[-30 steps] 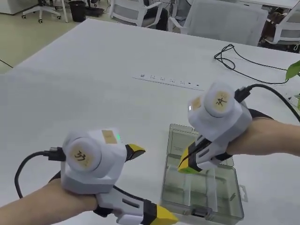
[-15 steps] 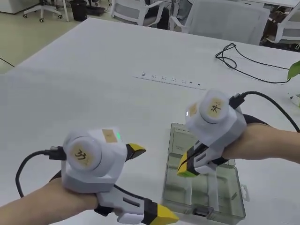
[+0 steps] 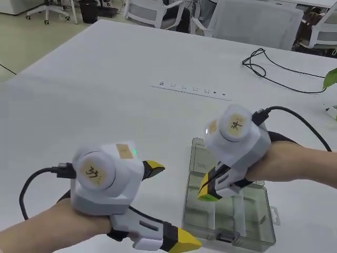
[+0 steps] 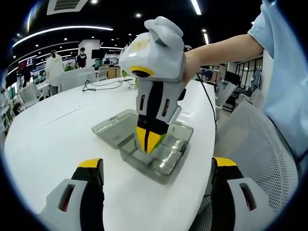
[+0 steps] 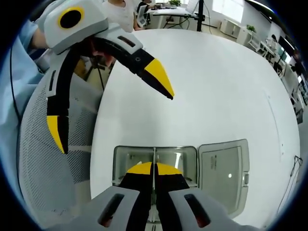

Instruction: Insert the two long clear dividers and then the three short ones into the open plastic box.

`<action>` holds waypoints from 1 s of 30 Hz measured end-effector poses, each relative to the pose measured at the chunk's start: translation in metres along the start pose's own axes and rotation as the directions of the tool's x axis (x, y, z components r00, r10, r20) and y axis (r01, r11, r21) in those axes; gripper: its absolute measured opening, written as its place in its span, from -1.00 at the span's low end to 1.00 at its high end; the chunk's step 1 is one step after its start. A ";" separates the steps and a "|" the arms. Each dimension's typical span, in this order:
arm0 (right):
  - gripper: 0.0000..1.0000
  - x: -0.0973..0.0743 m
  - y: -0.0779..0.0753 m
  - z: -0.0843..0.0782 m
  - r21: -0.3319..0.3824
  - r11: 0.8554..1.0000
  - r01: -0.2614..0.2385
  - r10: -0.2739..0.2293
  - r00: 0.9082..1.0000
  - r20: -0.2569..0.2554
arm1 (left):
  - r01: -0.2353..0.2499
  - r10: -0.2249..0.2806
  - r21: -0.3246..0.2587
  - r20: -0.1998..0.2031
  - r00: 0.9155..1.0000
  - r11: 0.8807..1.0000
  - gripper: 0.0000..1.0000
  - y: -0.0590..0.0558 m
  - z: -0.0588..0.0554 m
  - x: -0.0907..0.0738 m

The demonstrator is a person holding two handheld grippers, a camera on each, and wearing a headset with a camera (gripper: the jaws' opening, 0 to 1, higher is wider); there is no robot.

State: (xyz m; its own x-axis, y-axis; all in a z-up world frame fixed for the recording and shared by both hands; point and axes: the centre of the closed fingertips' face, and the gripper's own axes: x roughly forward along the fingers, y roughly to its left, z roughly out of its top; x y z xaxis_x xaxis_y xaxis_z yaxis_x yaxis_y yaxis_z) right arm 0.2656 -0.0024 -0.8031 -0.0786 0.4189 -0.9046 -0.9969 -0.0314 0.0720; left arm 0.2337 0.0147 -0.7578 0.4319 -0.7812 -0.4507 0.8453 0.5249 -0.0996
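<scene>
Jaws of the right gripper [image 3: 203, 195] pinch tight over the plastic box [image 3: 265, 213]; the left gripper [image 3: 172, 206] gapes empty. Clear dividers [image 3: 238, 211] look thin, light and probably slick: best pinched by the top edge

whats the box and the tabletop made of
Box: clear, glossy hard plastic by the look, faintly grey-green; the tabletop shows through its walls, and its edges catch highlights. The tabletop: smooth white surface with a soft sheen, perhaps laminate or painted board; the core cannot be told.
</scene>
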 end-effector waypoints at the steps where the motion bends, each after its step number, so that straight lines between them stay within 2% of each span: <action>1: -0.97 0.000 0.000 0.000 0.001 1.000 0.000 0.000 1.000 -0.001 | -0.003 0.003 0.001 0.001 1.000 1.000 0.89 0.001 0.000 0.000; 10: -0.95 0.001 0.000 0.000 0.003 1.000 -0.006 0.006 1.000 -0.003 | 0.001 -0.001 0.004 0.002 1.000 1.000 0.88 0.000 0.002 0.001; 16: -0.92 0.001 0.001 -0.001 -0.028 1.000 -0.007 0.007 1.000 -0.005 | 0.004 -0.004 0.002 0.000 1.000 1.000 0.88 0.000 0.001 0.001; 18: -0.66 0.000 -0.001 -0.001 -0.042 0.999 0.011 -0.011 1.000 0.006 | 0.004 -0.004 0.004 -0.002 1.000 1.000 0.88 0.000 0.001 0.001; 20: -0.62 -0.003 0.000 0.000 -0.049 0.999 0.014 -0.014 1.000 0.014 | 0.006 -0.006 0.003 -0.001 1.000 1.000 0.88 0.000 0.002 0.002; 21: -0.56 -0.004 0.000 0.003 -0.063 0.998 0.019 -0.017 0.999 0.037 | 0.006 -0.006 0.004 0.000 1.000 1.000 0.88 0.000 0.002 0.002; 23: -0.34 -0.007 -0.002 0.004 -0.063 0.997 0.032 -0.029 0.998 0.054 | 0.009 -0.009 0.006 -0.003 1.000 1.000 0.88 -0.001 0.003 0.002; 25: -0.28 -0.010 -0.001 0.005 -0.068 0.997 0.033 -0.028 0.997 0.071 | 0.010 -0.010 0.007 -0.002 1.000 1.000 0.88 -0.001 0.004 0.003; 30: 0.07 -0.016 -0.001 0.006 -0.071 0.996 0.056 -0.047 0.992 0.117 | 0.016 -0.016 0.012 -0.003 1.000 1.000 0.88 -0.002 0.006 0.005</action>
State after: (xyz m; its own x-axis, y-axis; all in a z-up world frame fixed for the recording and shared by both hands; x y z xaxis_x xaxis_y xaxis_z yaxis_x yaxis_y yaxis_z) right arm 0.2683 -0.0034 -0.7859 -0.0307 0.5236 -0.8514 -0.9973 -0.0726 -0.0087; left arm 0.2362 0.0081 -0.7549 0.4175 -0.7884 -0.4518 0.8557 0.5084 -0.0965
